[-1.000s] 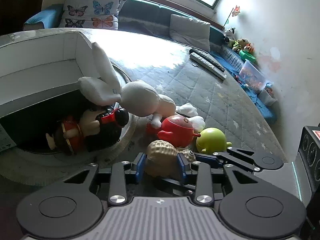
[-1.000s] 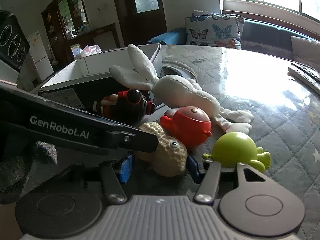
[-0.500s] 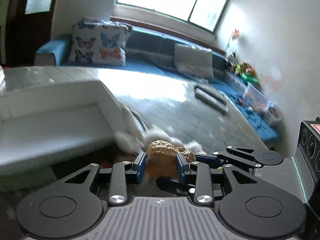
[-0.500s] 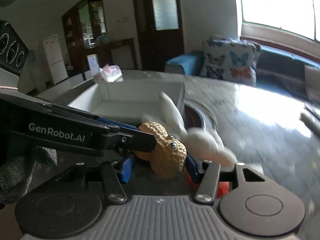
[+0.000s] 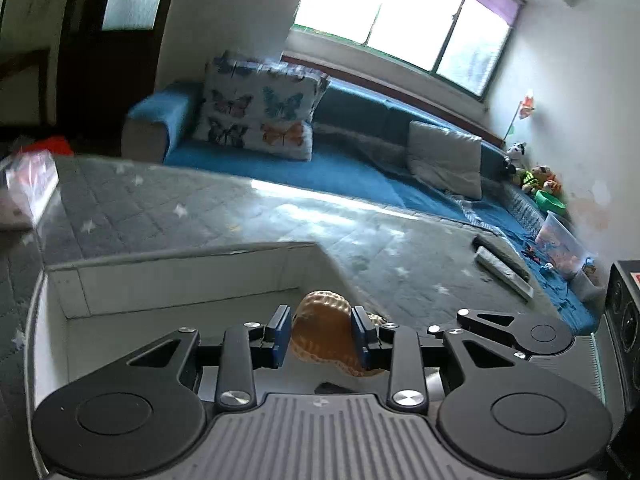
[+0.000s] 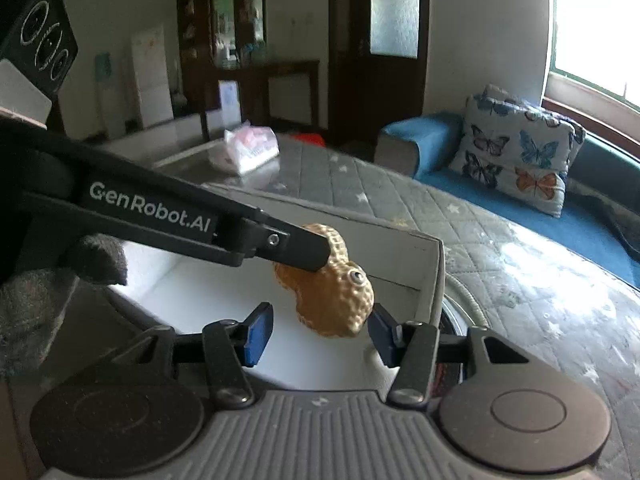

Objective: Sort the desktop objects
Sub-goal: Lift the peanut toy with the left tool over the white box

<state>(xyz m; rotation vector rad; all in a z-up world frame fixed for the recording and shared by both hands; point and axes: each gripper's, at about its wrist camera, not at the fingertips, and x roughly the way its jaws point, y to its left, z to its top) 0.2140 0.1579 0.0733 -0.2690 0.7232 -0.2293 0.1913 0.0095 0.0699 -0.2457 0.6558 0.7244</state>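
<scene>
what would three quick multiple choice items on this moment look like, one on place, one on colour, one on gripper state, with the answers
1. Where is the peanut toy?
A. lying on the quilted table
B. held in the air over the white box
C. resting on the sofa

2. What colour are the pads on the right gripper?
A. blue
B. red
C. yellow

3. What state is the left gripper in?
A. wide open with nothing in it
B. out of sight
C. shut on the peanut toy

Answers:
1 B, the right wrist view shows the toy hanging above the box's pale floor, touching nothing below.
2 A, both pads beside the toy are blue.
3 C, in the left wrist view its pads press on both sides of the toy, while the right gripper's pads stand apart from it.
</scene>
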